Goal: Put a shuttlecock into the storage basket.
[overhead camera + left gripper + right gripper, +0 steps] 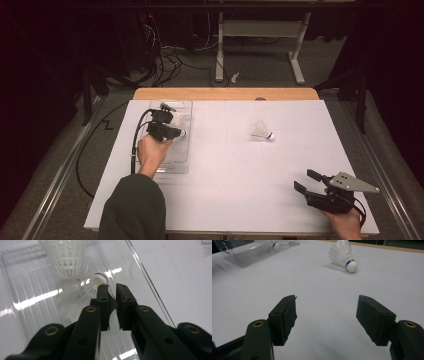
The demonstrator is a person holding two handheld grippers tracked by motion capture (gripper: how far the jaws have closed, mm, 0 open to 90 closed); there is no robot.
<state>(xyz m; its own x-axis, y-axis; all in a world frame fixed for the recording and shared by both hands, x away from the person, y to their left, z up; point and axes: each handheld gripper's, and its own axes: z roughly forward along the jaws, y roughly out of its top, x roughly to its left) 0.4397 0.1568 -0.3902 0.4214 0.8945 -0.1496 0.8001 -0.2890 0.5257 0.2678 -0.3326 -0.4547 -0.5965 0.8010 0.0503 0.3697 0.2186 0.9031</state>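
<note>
Shuttlecock point(96, 281) in clear tray point(22, 275), just beyond left gripper point(111, 290) jaws, slightly apart

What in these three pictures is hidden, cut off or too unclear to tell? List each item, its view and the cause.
- Shuttlecock in the clear tray, left gripper view: its skirt is blurred and partly behind the left gripper.
- Second shuttlecock there: its top is cut off by the upper edge.
- Tray contents, high view: covered by the left hand.
- Right hand, high view: cut off by the bottom edge.
</note>
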